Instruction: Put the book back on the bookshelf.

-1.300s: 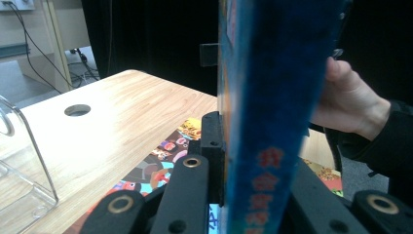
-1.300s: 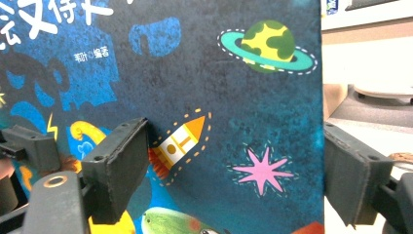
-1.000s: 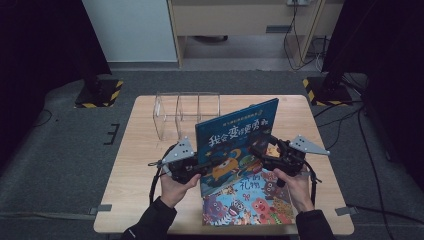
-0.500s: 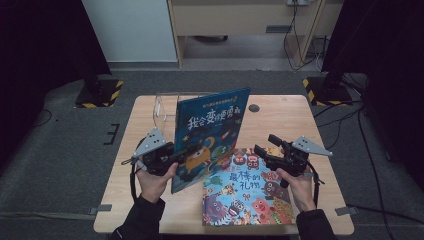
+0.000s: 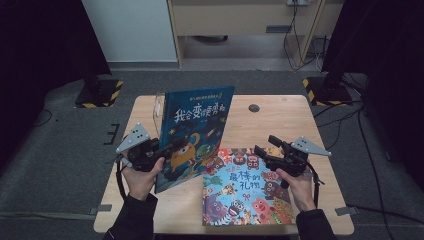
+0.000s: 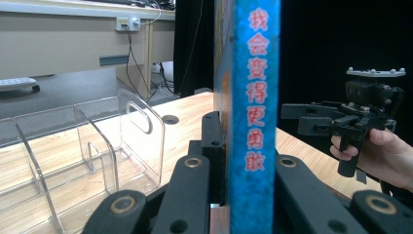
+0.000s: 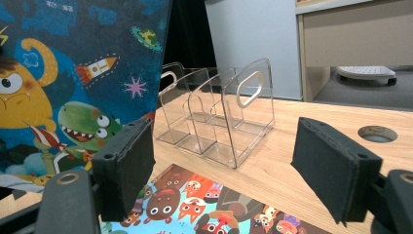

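A blue picture book [image 5: 197, 125] with a monster on its cover stands upright over the table's left half. My left gripper [image 5: 167, 148] is shut on its lower edge. In the left gripper view the blue spine [image 6: 255, 97] rises between my black jaws [image 6: 248, 141]. A second, colourful picture book [image 5: 245, 187] lies flat at the front middle. My right gripper [image 5: 263, 143] hovers open over that book's right edge. Its pads [image 7: 126, 165] have nothing between them. A clear acrylic book rack [image 5: 159, 107] stands behind the blue book, mostly hidden in the high view.
The rack's dividers [image 7: 219, 112] stand empty at the table's back left. A round cable hole [image 5: 254, 107] sits in the wooden table [image 5: 290, 120] at the back middle. Bare wood lies right of the flat book. Dark floor surrounds the table.
My left gripper has carried the blue book leftward off the flat book and stood it more upright. My right gripper has let go of the book and drawn back to the right.
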A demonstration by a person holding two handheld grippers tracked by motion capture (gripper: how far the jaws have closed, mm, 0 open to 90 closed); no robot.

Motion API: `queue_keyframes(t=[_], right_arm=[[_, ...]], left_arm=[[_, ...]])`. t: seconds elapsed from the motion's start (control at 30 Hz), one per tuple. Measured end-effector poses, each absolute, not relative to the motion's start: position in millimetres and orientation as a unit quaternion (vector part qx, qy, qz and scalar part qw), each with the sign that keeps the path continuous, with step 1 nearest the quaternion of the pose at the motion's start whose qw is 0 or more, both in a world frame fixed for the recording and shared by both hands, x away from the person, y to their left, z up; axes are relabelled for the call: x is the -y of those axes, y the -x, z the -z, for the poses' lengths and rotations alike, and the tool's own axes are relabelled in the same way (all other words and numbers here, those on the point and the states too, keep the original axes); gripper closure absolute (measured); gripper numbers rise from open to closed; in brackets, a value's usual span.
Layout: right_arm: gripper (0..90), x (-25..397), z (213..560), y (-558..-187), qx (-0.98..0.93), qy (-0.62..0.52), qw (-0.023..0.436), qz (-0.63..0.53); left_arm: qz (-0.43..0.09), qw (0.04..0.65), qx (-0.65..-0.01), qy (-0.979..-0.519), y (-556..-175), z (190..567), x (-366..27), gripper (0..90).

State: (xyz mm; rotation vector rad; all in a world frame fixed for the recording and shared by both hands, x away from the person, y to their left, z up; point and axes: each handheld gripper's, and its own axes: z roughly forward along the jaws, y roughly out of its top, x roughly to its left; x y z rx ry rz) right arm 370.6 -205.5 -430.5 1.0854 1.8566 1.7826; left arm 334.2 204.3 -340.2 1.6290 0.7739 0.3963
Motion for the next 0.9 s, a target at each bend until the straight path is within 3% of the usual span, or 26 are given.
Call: queue_keyframes(t=[0.9], right_arm=[[20.1,183.1,427.6,-368.4,-0.654,-0.354,0.155,-0.650]], left_arm=[[-0.075,0.619,-0.249,-0.741,-338.8,355.8,-178.8,82.1]])
